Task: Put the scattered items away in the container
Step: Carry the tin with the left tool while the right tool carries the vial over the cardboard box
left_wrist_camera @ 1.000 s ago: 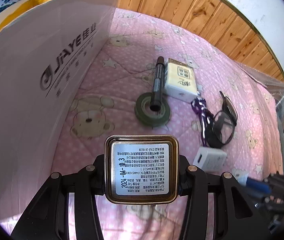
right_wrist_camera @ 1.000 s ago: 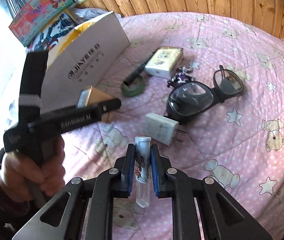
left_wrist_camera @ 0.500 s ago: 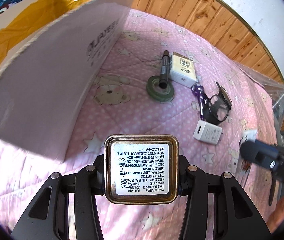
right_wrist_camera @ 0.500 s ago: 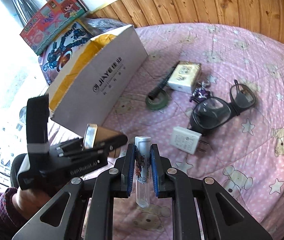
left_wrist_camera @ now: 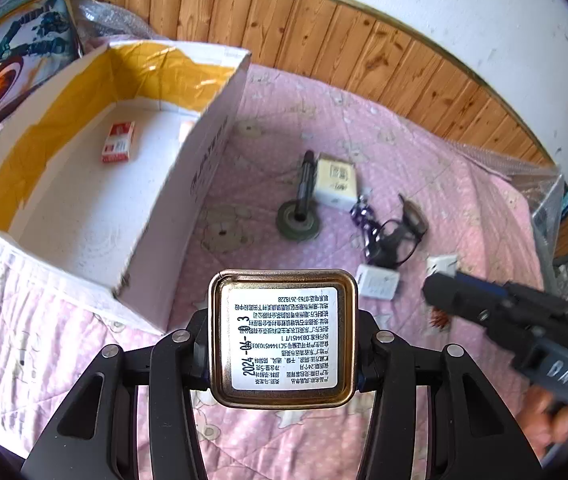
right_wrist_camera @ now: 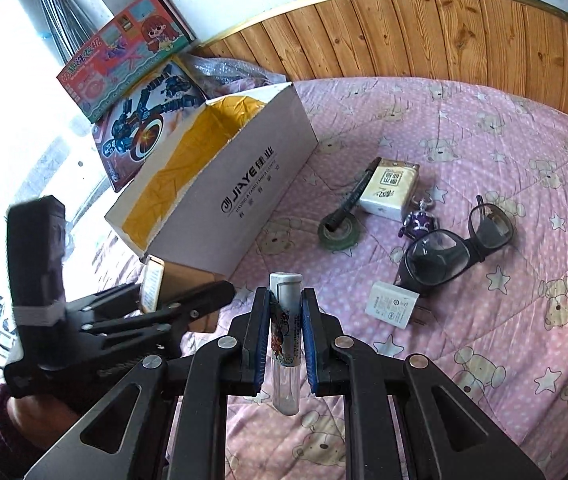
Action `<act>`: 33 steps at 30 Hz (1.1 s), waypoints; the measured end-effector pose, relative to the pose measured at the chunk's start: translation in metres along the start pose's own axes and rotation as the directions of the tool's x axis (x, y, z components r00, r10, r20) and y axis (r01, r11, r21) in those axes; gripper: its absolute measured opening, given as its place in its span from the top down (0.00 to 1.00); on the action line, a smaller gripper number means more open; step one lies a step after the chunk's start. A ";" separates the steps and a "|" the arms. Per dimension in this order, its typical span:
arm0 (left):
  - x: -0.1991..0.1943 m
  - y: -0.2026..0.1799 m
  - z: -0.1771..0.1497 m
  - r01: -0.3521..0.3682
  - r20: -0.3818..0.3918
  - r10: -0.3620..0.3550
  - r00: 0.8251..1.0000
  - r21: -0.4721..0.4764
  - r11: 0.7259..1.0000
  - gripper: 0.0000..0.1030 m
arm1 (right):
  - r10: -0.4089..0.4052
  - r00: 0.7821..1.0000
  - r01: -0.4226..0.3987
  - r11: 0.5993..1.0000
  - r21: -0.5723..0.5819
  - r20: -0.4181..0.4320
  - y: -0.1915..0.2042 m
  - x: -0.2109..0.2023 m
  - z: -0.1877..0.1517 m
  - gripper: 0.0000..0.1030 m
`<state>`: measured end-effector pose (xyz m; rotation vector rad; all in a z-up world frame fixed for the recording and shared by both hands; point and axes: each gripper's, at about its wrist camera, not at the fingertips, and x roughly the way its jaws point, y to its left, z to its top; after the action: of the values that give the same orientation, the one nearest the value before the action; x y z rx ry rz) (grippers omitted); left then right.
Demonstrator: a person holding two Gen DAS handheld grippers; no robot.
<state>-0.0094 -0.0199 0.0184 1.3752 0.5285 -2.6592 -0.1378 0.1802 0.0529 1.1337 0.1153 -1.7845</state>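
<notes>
So far only a red packet (left_wrist_camera: 118,142) lies inside the box (left_wrist_camera: 188,196). Left gripper (left_wrist_camera: 282,336) grasps a gold tin (left_wrist_camera: 282,332); right gripper (right_wrist_camera: 286,330) is clenched on a clear tube (right_wrist_camera: 284,340). Beyond the fingers, glasses (right_wrist_camera: 452,248), charger (right_wrist_camera: 392,308), tape roll (right_wrist_camera: 340,234) and tissue pack (right_wrist_camera: 390,192) remain on the bed (right_wrist_camera: 484,360).

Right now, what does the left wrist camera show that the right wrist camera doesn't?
Only the left wrist view looks down into the cardboard box, showing a red packet on its floor, and the tin's printed label. Only the right wrist view shows the small tube clamped in the right gripper and the box's printed side. Both show the tape roll, glasses and white charger on the pink quilt.
</notes>
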 end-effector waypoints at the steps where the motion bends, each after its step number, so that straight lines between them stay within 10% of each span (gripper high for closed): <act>1: -0.003 -0.002 0.004 0.001 0.000 -0.001 1.000 0.000 1.000 0.52 | 0.001 1.000 -0.001 1.000 -0.003 0.006 0.002 -0.002 0.002 0.84; 12: -0.029 -0.013 0.061 0.009 -0.065 -0.007 0.998 0.024 1.000 0.52 | -0.007 1.000 0.007 1.000 -0.015 0.029 0.013 -0.009 0.006 0.84; 20: -0.040 0.048 0.082 0.014 -0.073 -0.018 0.997 -0.057 0.998 0.52 | 0.032 0.999 -0.030 0.998 -0.055 0.029 0.044 0.004 0.013 0.84; 33: -0.069 0.079 0.103 0.053 0.088 -0.040 0.995 -0.153 0.987 0.52 | 0.070 0.996 -0.068 0.997 -0.028 0.061 0.070 0.006 0.032 0.84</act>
<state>-0.0290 -0.1344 0.1085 1.2160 0.7492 -2.6334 -0.1055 0.1233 0.0932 1.0511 0.0612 -1.7503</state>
